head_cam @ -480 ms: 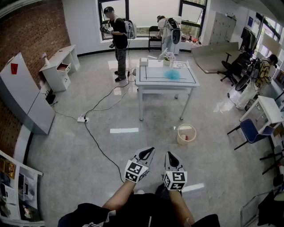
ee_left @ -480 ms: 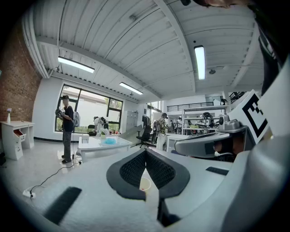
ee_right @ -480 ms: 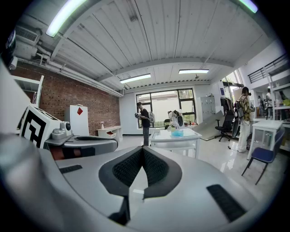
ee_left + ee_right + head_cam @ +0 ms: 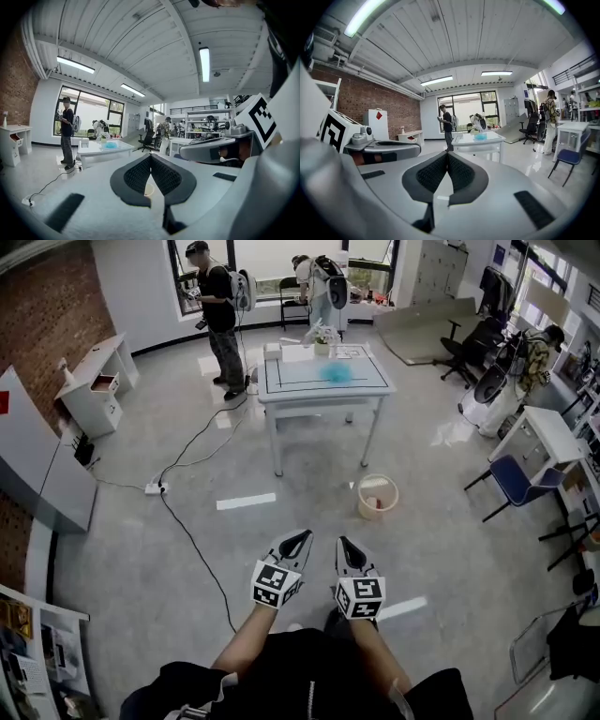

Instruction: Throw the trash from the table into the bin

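Note:
A white table (image 4: 281, 382) stands far ahead across the floor, with a light-blue crumpled piece of trash (image 4: 336, 372) on its top and some white items (image 4: 322, 335) at its far edge. A cream round bin (image 4: 378, 496) sits on the floor near the table's front right leg. My left gripper (image 4: 302, 536) and right gripper (image 4: 341, 542) are held side by side low in the head view, well short of the table, both shut and empty. The left gripper view shows its jaws (image 4: 150, 156) meeting, the table (image 4: 101, 150) beyond. The right gripper view shows jaws (image 4: 447, 153) closed, the blue trash (image 4: 480, 136) far off.
A cable and power strip (image 4: 155, 488) run over the floor at the left. Two people (image 4: 217, 306) with backpacks stand behind the table, another (image 4: 539, 352) at the right. A blue chair (image 4: 514, 484) and white desk (image 4: 548, 437) stand right, a white desk (image 4: 94, 381) left.
The head view has swung, so the table, bin and people sit further left and slightly nearer. Both grippers stay shut, side by side, shifted a little left and up.

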`<action>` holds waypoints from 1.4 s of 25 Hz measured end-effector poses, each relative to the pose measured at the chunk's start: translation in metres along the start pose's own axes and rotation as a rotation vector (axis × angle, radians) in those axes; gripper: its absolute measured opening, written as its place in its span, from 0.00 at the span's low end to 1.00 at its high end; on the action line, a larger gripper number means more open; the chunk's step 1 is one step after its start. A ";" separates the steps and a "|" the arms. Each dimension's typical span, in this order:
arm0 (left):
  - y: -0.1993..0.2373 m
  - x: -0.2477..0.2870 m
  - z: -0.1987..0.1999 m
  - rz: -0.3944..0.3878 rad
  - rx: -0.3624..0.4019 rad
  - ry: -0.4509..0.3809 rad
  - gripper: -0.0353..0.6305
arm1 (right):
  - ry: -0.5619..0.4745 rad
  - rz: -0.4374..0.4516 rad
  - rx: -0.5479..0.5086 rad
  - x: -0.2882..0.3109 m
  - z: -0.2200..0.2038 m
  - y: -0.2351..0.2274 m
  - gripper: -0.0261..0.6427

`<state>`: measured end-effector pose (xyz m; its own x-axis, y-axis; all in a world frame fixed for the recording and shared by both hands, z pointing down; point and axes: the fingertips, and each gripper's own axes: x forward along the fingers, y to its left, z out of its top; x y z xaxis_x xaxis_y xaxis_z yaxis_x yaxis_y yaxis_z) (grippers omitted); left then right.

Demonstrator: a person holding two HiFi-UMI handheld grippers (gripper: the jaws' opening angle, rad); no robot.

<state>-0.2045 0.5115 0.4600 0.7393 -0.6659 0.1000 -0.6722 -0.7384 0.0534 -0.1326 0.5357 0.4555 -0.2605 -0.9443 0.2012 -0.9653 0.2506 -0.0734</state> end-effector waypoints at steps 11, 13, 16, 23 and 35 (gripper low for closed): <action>0.010 -0.006 0.003 0.003 -0.002 0.004 0.06 | -0.003 0.013 0.012 0.004 0.008 0.014 0.05; 0.012 -0.003 0.006 0.001 0.002 0.000 0.06 | -0.005 0.007 0.007 0.006 0.010 0.012 0.05; 0.016 0.002 0.007 0.000 0.003 0.000 0.06 | -0.002 -0.006 0.005 0.008 0.009 0.010 0.05; 0.022 0.017 0.008 -0.010 0.001 0.016 0.06 | 0.019 -0.015 0.017 0.014 0.007 0.000 0.05; 0.057 0.091 0.013 0.006 -0.001 0.054 0.06 | 0.030 0.001 0.035 0.081 0.020 -0.052 0.05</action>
<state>-0.1755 0.4076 0.4597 0.7319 -0.6638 0.1538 -0.6770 -0.7341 0.0533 -0.1033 0.4414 0.4559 -0.2626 -0.9370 0.2304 -0.9639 0.2436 -0.1078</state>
